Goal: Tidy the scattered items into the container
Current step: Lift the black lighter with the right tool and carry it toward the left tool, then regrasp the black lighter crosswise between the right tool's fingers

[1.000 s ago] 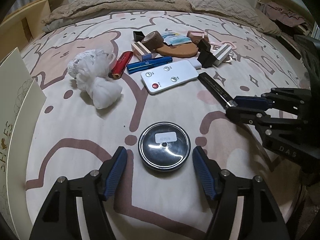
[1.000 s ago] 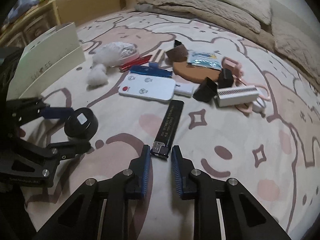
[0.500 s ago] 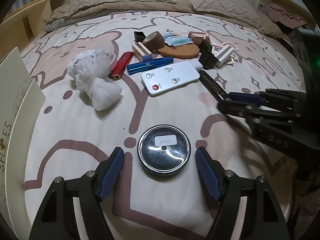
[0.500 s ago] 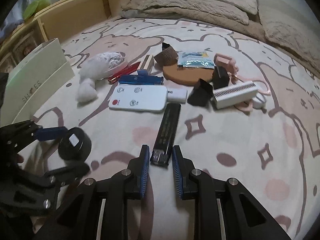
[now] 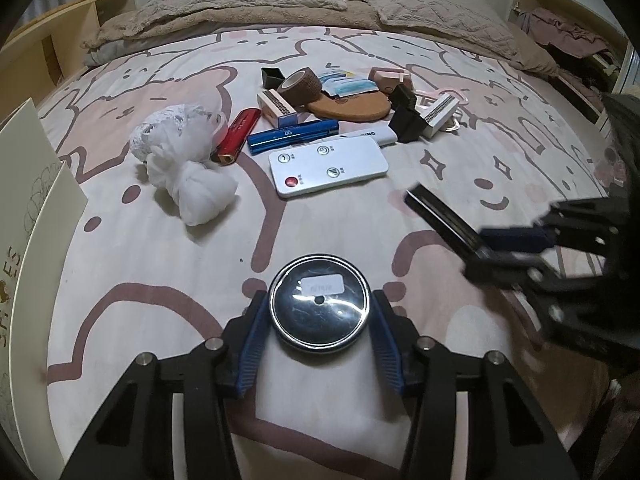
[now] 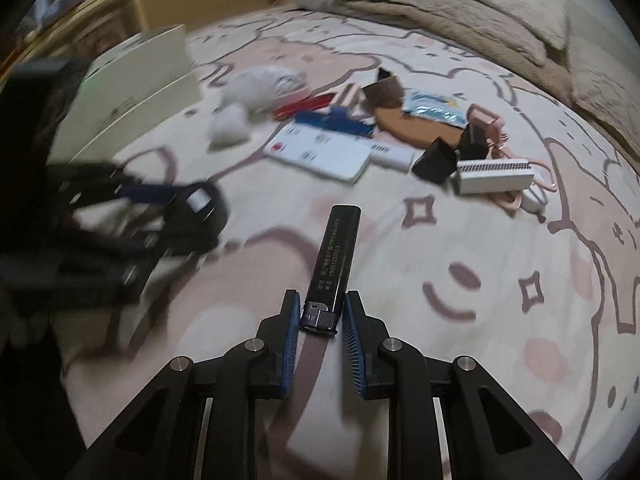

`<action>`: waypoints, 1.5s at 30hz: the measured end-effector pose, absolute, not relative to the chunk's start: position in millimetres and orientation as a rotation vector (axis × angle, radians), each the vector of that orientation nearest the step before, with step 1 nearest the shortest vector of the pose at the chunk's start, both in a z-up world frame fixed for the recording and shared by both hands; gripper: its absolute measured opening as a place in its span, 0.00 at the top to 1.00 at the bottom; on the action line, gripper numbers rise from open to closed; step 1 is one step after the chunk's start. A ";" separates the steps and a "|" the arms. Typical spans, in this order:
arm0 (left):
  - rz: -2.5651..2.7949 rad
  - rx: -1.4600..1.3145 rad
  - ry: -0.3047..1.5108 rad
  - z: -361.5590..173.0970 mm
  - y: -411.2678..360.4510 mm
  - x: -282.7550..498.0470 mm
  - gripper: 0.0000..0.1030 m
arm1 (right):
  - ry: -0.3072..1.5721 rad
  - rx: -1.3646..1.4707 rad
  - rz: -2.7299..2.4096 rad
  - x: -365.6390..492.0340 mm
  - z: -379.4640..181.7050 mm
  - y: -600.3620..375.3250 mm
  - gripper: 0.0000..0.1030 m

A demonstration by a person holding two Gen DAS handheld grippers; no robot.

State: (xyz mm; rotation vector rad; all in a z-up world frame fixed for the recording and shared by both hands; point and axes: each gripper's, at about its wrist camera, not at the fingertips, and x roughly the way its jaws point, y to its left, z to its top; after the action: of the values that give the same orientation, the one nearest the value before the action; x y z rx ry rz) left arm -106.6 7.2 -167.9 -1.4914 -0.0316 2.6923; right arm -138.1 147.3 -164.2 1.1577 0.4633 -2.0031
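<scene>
A round black tin [image 5: 319, 312] with a shiny lid lies on the bedspread between my left gripper's [image 5: 319, 300] blue pads. The jaws are closing and both pads sit against the tin's sides. My right gripper [image 6: 322, 298] is shut on the near end of a long black lighter [image 6: 336, 256], which sticks out forward and looks raised off the bed. In the left wrist view that lighter [image 5: 440, 220] and the right gripper [image 5: 508, 244] are at the right, blurred. A cream shoe box [image 5: 36, 216] stands open at the left edge of the bed.
Farther up the bed lie a white remote [image 5: 328, 166], a white mesh bundle [image 5: 184, 164], a red lighter [image 5: 236, 140], a blue tube [image 5: 292, 136], a brown tape roll [image 5: 300, 88], a cork pad [image 5: 352, 108] and several small boxes. Pillows [image 5: 320, 4] line the headboard.
My left jaws have closed in from wide apart onto the tin's sides. The right gripper has shifted with the black lighter, whose far end now stands away from the remote.
</scene>
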 end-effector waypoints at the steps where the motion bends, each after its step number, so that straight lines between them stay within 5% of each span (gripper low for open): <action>1: 2.692 -1.492 -0.032 -167.9 7.1 -106.6 0.52 | 0.469 1.165 -1.985 -135.3 -164.4 150.1 0.78; 14: 2.692 -1.493 -0.033 -168.5 7.6 -106.0 0.52 | 0.514 1.182 -2.149 -146.2 -165.2 167.3 0.77; 25: 2.695 -1.496 -0.029 -170.5 8.3 -105.6 0.52 | 0.322 1.192 -2.270 -173.7 -167.2 185.0 0.76; 27: 2.696 -1.496 -0.032 -170.7 8.3 -105.4 0.51 | 0.345 1.179 -2.221 -164.0 -166.6 182.0 0.46; 28: 2.698 -1.496 -0.034 -170.9 8.1 -105.3 0.49 | 0.354 1.177 -2.195 -160.5 -166.7 179.2 0.11; 29: 2.701 -1.497 -0.037 -171.2 8.0 -105.1 0.47 | 0.370 1.170 -2.157 -154.9 -166.3 174.5 0.00; 39: 2.703 -1.504 -0.053 -169.5 5.5 -106.6 0.44 | 0.399 1.138 -2.155 -147.2 -171.7 137.5 0.00; 45: 2.694 -1.502 -0.048 -169.1 7.3 -106.3 0.51 | 0.378 1.161 -2.191 -153.7 -174.6 135.1 0.00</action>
State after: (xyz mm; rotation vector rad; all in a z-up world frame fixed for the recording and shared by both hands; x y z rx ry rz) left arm -106.3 7.3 -169.1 -1.5022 -0.0481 2.6938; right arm -153.7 135.1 -174.6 1.1607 0.3781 -2.1913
